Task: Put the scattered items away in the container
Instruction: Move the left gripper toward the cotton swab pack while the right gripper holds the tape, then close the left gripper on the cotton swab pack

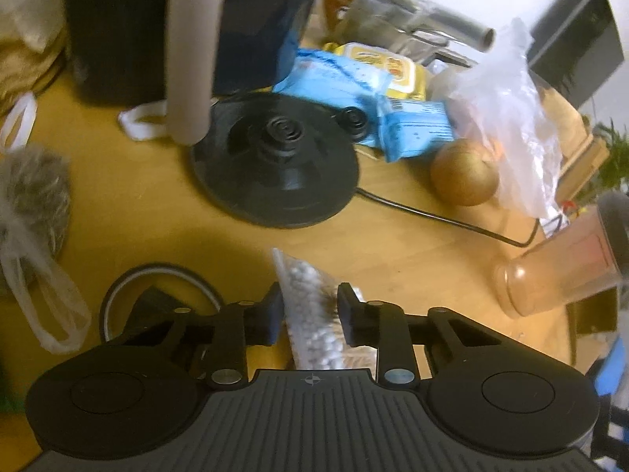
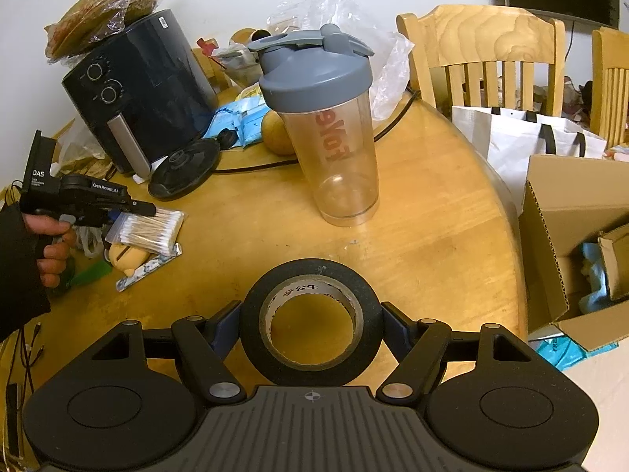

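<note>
Left of the clear shaker bottle (image 2: 329,126), the left tongs (image 1: 310,314) had narrowed onto a clear bag of cotton swabs (image 1: 314,314), white tips showing, on the wooden surface (image 2: 412,244). In front of the bottle, the right tongs (image 2: 310,324) gripped a black tape roll (image 2: 310,324). Right of the bottle, an open cardboard box (image 2: 558,212) held a smaller box and something blue.

Cotton swab bag (image 2: 147,228): clear, flat on the table's left part; tape roll (image 2: 310,320): black, upright, raised off the wood; cardboard box (image 2: 566,212): open, past the right edge
</note>
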{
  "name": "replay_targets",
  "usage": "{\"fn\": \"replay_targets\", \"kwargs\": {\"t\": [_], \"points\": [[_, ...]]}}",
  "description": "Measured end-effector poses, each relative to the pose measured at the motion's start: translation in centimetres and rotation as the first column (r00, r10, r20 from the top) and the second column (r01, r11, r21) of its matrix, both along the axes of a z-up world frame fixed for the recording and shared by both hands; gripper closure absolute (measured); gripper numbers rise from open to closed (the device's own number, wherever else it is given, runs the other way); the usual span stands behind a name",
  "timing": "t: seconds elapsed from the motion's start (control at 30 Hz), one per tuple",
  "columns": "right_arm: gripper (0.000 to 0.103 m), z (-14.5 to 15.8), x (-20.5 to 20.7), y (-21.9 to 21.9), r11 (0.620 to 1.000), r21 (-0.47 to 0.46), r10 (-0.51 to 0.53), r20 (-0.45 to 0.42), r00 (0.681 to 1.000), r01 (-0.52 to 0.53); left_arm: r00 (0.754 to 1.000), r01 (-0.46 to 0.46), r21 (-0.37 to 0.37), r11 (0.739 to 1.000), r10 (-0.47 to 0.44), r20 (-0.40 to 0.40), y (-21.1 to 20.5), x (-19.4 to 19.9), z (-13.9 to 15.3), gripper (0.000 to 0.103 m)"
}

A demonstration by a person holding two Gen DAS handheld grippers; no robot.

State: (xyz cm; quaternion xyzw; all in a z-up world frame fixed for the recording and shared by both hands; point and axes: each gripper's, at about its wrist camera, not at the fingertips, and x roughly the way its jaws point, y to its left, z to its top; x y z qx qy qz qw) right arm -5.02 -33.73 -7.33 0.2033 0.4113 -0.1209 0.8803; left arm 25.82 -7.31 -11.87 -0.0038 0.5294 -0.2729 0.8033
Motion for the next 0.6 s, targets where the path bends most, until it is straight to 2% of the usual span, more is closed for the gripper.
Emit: {"fn": "replay_targets", "kwargs": {"t": [0.13,0.27,0.5,0.6], "points": [[0.027,0.1,-0.3,0.0,1.0,-0.001,-0.006,0.005,1.0,0.006,0.998,0.056,0.013,0.998,-0.056,0.042,-1.5,-1.2,1.0,0.081],[0.027,0.1,-0.5,-0.2,1.0,-0.001,-0.01,0.008,1.0,0.01,0.982,0.142,0.09,0.986,-0.152,0.112,-3.8,-3.1,1.4,0.082],[0.027,0.2,-0.5,-0.4,1.0,-0.003,-0.002,0.014,1.0,0.002,0.958,0.199,0.206,0.958,-0.235,0.167,-6.5,-5.4,0.9,0.082],[0.027,0.2,-0.5,-0.5,1.0,-0.002,-0.002,0.015,1.0,0.002,0.954,0.203,0.238,0.95,-0.247,0.168,-7.0,-6.0,0.3,0.081]]}}
